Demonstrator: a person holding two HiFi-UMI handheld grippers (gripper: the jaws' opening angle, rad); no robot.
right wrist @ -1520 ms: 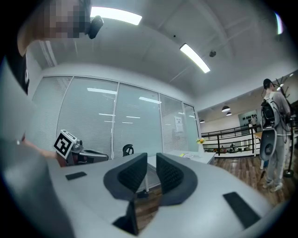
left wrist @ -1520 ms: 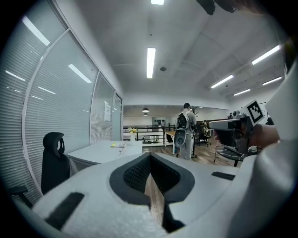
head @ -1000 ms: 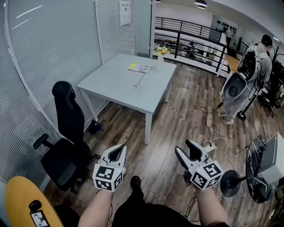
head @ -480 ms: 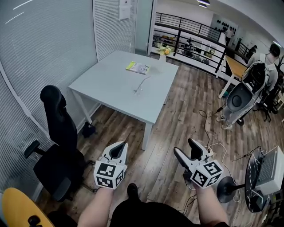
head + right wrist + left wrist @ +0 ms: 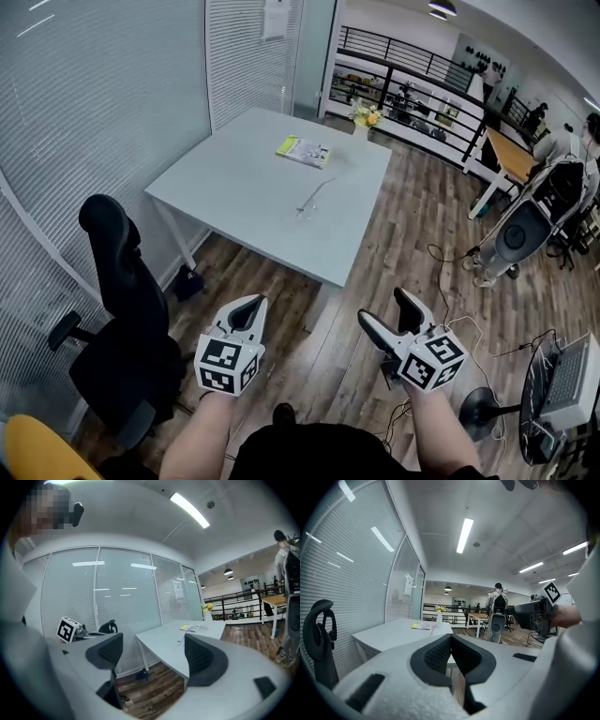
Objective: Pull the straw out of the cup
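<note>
Approach stage, by the look of it: the left gripper (image 5: 246, 314), jaws pressed together and empty, and the right gripper (image 5: 384, 309), jaws opening on nothing, are held short of the table's (image 5: 234, 187) near edge. The straw (image 5: 319, 190) leans from a small clear cup (image 5: 302, 210) near the table's middle. Next: reach in, steady the cup, pinch the straw. Print on the booklet (image 5: 304, 150) at the table's far side is unreadable.

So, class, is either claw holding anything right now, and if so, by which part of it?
Nothing is held. The left claw has its jaws together on nothing; the right claw has its jaws opening, nothing between them.
</note>
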